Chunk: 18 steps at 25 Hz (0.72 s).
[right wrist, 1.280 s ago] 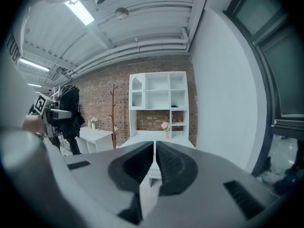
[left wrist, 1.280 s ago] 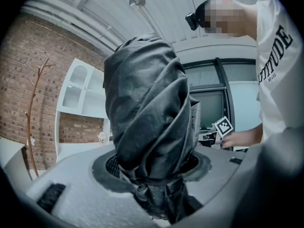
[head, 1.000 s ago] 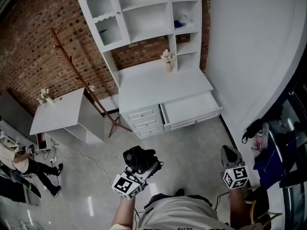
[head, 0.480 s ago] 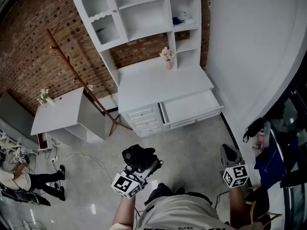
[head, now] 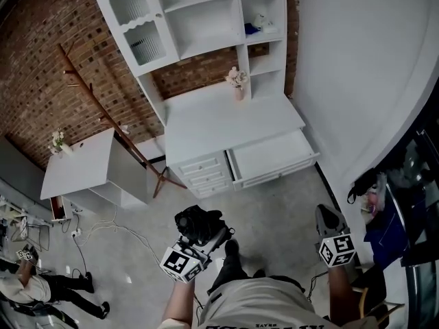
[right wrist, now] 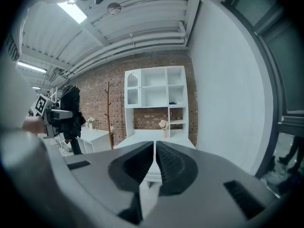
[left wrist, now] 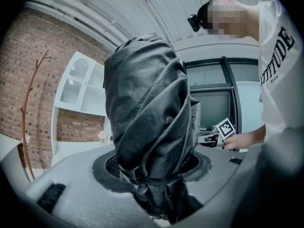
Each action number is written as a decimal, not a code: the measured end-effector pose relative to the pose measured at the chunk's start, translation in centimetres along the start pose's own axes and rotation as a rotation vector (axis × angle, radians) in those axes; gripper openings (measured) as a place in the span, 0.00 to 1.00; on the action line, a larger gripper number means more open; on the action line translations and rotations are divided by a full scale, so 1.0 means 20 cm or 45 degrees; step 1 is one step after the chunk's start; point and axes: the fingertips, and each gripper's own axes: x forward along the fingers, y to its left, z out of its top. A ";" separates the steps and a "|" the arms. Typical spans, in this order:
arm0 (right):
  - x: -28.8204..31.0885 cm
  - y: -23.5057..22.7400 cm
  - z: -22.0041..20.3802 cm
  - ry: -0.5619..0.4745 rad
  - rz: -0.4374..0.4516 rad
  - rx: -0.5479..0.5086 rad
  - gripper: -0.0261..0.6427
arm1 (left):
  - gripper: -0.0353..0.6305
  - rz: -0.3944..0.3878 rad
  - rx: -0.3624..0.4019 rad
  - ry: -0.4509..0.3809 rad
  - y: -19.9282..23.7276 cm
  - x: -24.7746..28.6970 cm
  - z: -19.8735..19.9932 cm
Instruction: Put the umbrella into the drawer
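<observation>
A folded black umbrella is clamped in my left gripper, low in the head view over the grey floor. Its crumpled fabric fills the left gripper view, pinched between the jaws. My right gripper is shut with nothing in it; in the right gripper view its jaws meet, pointing at the white desk. The desk stands ahead against the brick wall, and its wide right drawer is pulled open and looks empty. Both grippers are well short of it.
A white hutch with shelves tops the desk, with a small flower vase on the desktop. Left of the desk stand a wooden coat rack and a low white cabinet. Another person is at the far left.
The desk has drifted slightly up and left in the head view as I step forward; both grippers keep their places in the frame. The person at the left has moved lower.
</observation>
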 end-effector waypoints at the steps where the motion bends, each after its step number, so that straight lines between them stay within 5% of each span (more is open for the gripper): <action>1: 0.02 0.01 0.00 0.006 -0.004 0.000 0.09 | 0.43 -0.008 -0.002 -0.001 0.03 0.02 -0.01; 18: 0.47 0.06 0.11 0.067 -0.161 0.020 0.09 | 0.43 -0.169 -0.060 0.019 0.62 0.36 0.03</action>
